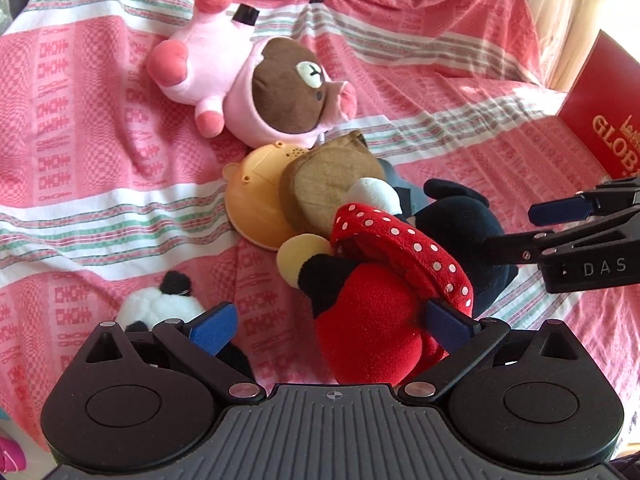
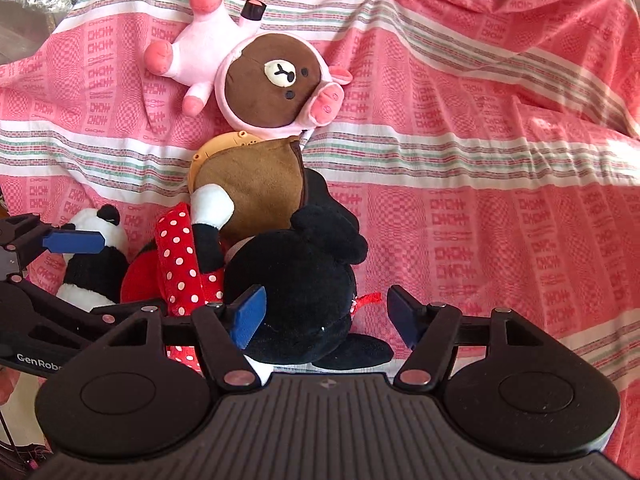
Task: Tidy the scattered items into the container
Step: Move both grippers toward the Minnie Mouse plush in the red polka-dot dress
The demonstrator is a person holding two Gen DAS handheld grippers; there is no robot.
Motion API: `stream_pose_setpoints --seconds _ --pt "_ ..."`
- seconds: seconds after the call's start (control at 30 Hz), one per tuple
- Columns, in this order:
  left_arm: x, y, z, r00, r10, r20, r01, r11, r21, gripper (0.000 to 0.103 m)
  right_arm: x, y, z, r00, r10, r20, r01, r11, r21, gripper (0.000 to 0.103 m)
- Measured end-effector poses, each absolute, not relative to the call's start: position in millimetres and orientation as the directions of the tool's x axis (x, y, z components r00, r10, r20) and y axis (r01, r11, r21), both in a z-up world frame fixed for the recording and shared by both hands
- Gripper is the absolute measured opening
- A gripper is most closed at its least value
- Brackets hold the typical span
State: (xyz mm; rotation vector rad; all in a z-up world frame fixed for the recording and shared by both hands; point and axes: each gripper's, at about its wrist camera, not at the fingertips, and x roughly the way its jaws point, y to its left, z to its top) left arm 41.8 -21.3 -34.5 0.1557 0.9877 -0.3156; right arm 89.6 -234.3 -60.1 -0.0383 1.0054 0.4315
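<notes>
The mouse plush (image 1: 384, 300) lies on the pink bedspread (image 1: 100, 184), touching the bread plush (image 1: 332, 188). My left gripper (image 1: 332, 326) straddles its red body, released; my right gripper (image 2: 326, 314) gapes around its black head. Closing unevenly could snag the skirt and drag neighbours.

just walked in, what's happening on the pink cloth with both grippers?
A person is working two handheld grippers over a pile of soft toys on the pink checked cloth. The left gripper is open around the mouse doll's red body; the right gripper is open around its black head. Neither is clamped yet. The bear in a pig suit, a small panda and a red box lie nearby.
</notes>
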Motion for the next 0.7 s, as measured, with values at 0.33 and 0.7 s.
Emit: stream_pose_setpoints --seconds 0.33,0.7 --pt "15.1 -65.4 -40.2 0.49 -0.265 -0.83 0.475 0.88 0.0 0.096 80.5 -257.1 -49.1 0.478 0.323 -0.817 -0.327 0.929 0.176 0.072" --pt "-12.6 -86.2 -25.2 0.526 -0.355 -0.773 0.57 0.822 0.01 0.099 78.7 -234.4 -18.1 0.52 0.434 -0.736 -0.453 0.871 0.193 0.072"
